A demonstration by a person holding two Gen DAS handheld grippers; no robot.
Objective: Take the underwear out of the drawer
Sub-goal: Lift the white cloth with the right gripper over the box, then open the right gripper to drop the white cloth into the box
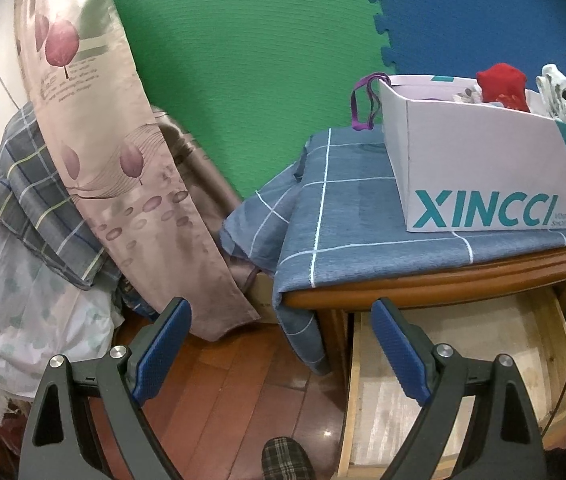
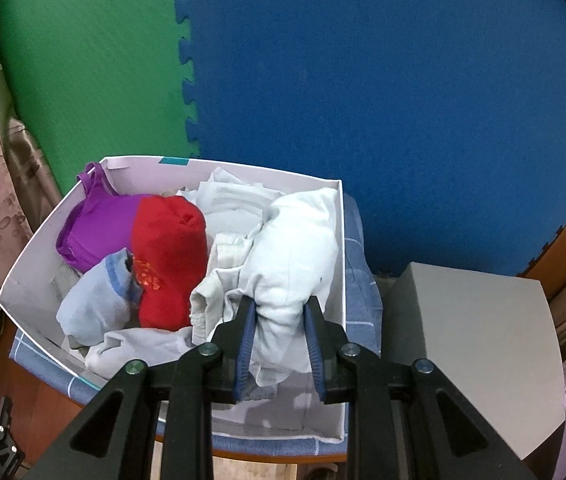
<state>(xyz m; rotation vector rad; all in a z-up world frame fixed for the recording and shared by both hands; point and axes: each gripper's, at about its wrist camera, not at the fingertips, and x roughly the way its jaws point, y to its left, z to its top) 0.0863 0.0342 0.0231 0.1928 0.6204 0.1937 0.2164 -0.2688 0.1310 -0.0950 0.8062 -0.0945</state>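
Note:
A white XINCCI box (image 1: pixel 483 160) stands on the cloth-covered wooden cabinet (image 1: pixel 443 280); its rim also shows in the right wrist view (image 2: pixel 27 276). It holds several garments: a purple bra (image 2: pixel 99 228), red underwear (image 2: pixel 169 240), a light blue piece (image 2: pixel 91 308) and white pieces. My right gripper (image 2: pixel 281 304) is shut on white underwear (image 2: pixel 295 248) at the box's near right corner. My left gripper (image 1: pixel 281 312) is open and empty, in front of the cabinet. Below it the wooden drawer (image 1: pixel 463 380) stands pulled open, its visible bottom bare.
A blue checked cloth (image 1: pixel 343 208) covers the cabinet top. A patterned curtain (image 1: pixel 123 160) hangs at the left, with bedding (image 1: pixel 23 280) beside it. A grey box (image 2: pixel 479 344) stands right of the white box. Green and blue foam mats line the wall. A slippered foot (image 1: pixel 287 460) is on the wooden floor.

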